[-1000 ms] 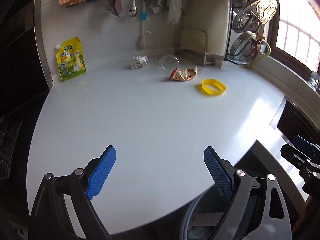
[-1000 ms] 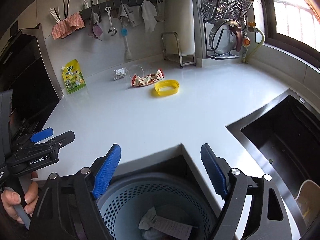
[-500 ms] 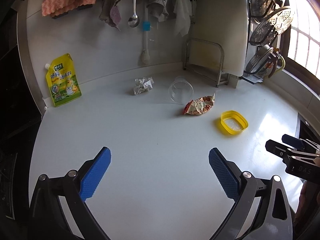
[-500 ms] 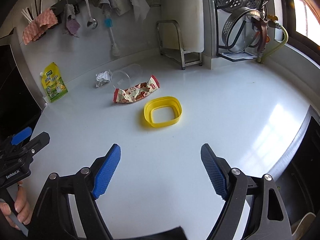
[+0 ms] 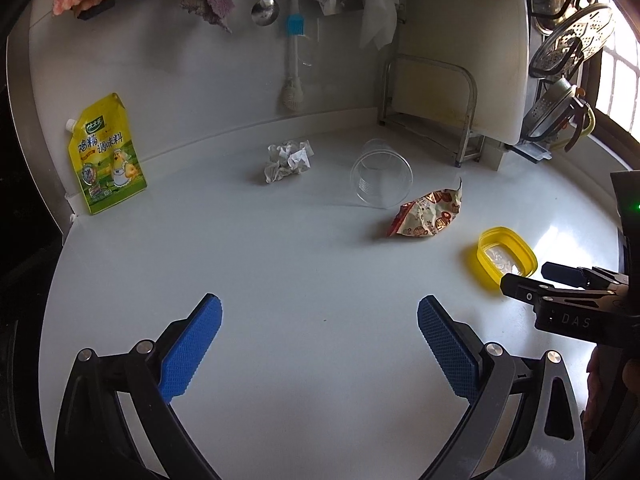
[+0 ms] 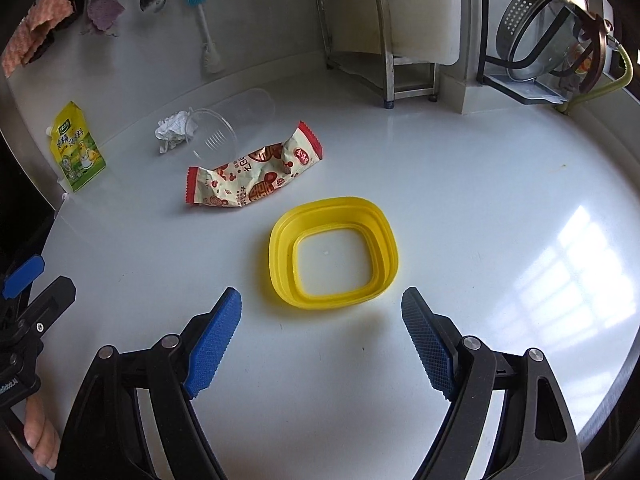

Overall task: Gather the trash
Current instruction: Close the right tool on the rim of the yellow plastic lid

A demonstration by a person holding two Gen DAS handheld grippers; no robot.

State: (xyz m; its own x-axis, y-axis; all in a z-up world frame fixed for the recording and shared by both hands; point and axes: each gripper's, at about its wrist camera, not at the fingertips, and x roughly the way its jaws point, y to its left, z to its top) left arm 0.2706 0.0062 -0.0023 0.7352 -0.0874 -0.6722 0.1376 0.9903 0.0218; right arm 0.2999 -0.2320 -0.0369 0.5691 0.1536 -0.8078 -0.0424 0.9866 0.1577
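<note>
We hold our left gripper point(image 5: 318, 330) spread wide over bare white counter point(image 5: 304, 280), nothing between its blue pads point(image 5: 192, 344). Far ahead and to its left a yellow seasoning pouch point(image 5: 107, 156) leans upright against the back wall. Ahead, slightly left of its centre line, lies a crumpled paper ball point(image 5: 288, 160). Just right of that, a clear plastic cup point(image 5: 380, 176) lies on its side with its mouth turned toward us. Touching or nearly touching the cup's right edge is a red-and-white snack wrapper point(image 5: 430, 216), flattened and creased. Further right sits a yellow plastic ring point(image 5: 506, 258), just beyond the tip of our right gripper point(image 6: 322, 322).

From the right wrist view, that gripper is also released, jaws wide apart and empty. The ring point(image 6: 334, 252) lies flat directly ahead, close to the fingertips and roughly centred between them. The wrapper point(image 6: 252, 178) lies beyond it to the left, the cup point(image 6: 216, 136) and paper ball point(image 6: 172, 130) further back left. A metal rack point(image 6: 376, 40) stands at the wall ahead.
</note>
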